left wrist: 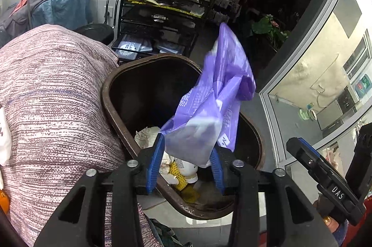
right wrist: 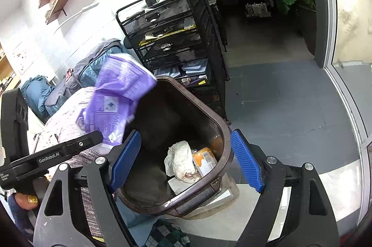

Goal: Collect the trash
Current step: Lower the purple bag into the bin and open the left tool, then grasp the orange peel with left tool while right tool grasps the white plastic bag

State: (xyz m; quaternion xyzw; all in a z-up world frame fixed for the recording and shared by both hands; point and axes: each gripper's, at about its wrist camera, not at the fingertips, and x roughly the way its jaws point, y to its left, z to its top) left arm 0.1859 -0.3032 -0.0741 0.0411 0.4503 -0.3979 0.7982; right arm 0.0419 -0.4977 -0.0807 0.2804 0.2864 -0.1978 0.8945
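Both grippers hang over the bin [left wrist: 109, 93]: left [left wrist: 188, 158] spread around a purple bag [left wrist: 209, 107], right [right wrist: 186, 161] spread, holding nothing.

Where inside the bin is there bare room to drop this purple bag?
The dark far half of the brown bin, toward the black drawer cart, looks bare. The near end is crowded with crumpled white paper and an orange-labelled container. The purple bag sits between the left gripper's pads.

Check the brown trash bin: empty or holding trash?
Holding trash. The brown bin contains crumpled white paper and an orange-labelled bottle at the bottom.
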